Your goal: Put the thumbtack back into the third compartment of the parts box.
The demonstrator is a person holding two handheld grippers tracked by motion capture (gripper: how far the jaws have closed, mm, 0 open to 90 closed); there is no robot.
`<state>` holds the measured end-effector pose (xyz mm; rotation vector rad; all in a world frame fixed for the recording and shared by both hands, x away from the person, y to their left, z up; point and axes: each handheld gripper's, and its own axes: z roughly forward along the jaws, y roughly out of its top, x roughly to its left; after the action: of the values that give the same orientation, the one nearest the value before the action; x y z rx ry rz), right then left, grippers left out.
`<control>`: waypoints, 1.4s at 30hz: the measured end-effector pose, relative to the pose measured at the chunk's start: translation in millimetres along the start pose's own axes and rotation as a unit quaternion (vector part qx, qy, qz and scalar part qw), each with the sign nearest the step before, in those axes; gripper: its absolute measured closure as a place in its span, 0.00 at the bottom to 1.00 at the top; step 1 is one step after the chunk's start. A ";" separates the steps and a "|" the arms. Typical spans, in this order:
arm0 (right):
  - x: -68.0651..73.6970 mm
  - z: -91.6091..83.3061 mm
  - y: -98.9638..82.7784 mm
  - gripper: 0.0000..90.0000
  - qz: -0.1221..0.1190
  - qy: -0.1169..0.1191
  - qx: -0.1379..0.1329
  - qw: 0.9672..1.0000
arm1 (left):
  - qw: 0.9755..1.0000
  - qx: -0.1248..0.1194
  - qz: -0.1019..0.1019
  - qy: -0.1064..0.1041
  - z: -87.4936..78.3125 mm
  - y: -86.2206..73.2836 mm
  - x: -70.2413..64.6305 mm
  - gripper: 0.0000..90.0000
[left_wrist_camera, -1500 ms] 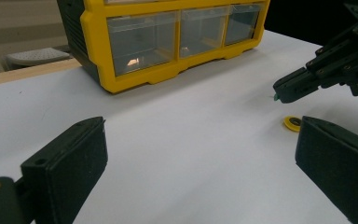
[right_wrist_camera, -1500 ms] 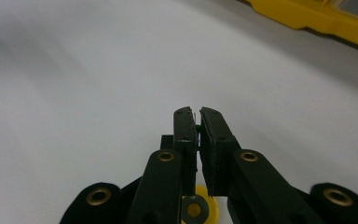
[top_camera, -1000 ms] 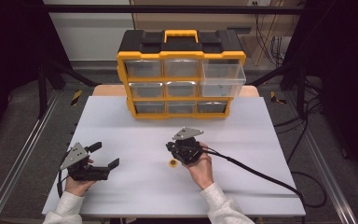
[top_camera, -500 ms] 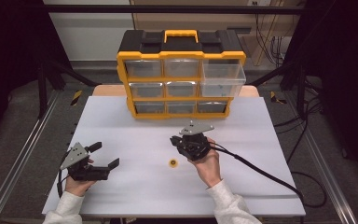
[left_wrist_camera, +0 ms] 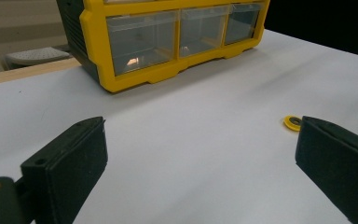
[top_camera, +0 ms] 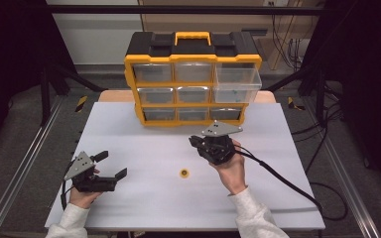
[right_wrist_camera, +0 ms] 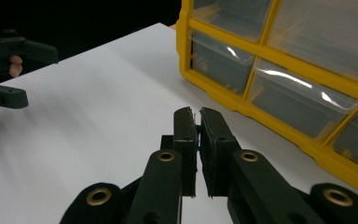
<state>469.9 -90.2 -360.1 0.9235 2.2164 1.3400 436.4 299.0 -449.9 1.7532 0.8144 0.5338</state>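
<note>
Your right tool (right_wrist_camera: 197,122) is clenched on a tiny green thing (right_wrist_camera: 198,126), too small to identify, just in front of the yellow drawer organizer (top_camera: 193,74). Your left tool (top_camera: 110,166) rests released on the white surface (top_camera: 144,148). The yellow ring (top_camera: 184,173) lies between them, nearer your right tool.

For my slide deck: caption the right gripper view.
Right hand-held gripper, jaws nearly shut on something tiny, nears the yellow drawer organizer.

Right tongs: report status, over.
Right tongs shut on a tiny green piece, raised near the organizer. Left tongs open, empty. Top-right drawer pulled out. Yellow ring lies loose on table; path clear.
</note>
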 end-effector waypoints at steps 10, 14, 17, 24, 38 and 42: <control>-9.3 -24.1 12.0 0.95 -0.005 -0.011 -0.023 1.000 | 1.000 0.000 0.000 0.000 -0.3 0.1 0.0 0.02; -13.6 -33.1 17.1 0.95 -0.004 -0.012 -0.033 0.999 | 1.000 -0.001 -0.001 0.000 0.0 0.0 -0.2 0.02; -16.4 -39.6 20.9 0.95 -0.006 -0.014 -0.039 0.999 | 1.000 0.000 0.000 0.000 0.1 -0.1 -0.1 0.02; -18.8 -52.3 31.5 0.95 -0.012 -0.019 -0.051 0.998 | 1.000 0.000 0.000 0.000 0.1 0.0 -0.2 0.02; -24.4 -71.7 52.3 0.95 -0.016 -0.033 -0.076 0.996 | 1.000 0.000 -0.001 0.000 0.2 -0.1 -0.3 0.02; -26.2 -77.5 58.8 0.95 -0.018 -0.040 -0.082 0.996 | 1.000 -0.001 -0.001 0.000 0.1 0.1 -0.3 0.02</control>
<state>459.8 -138.2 -272.1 0.8581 2.0202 1.4190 436.3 298.8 -449.9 1.7509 0.8147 0.5327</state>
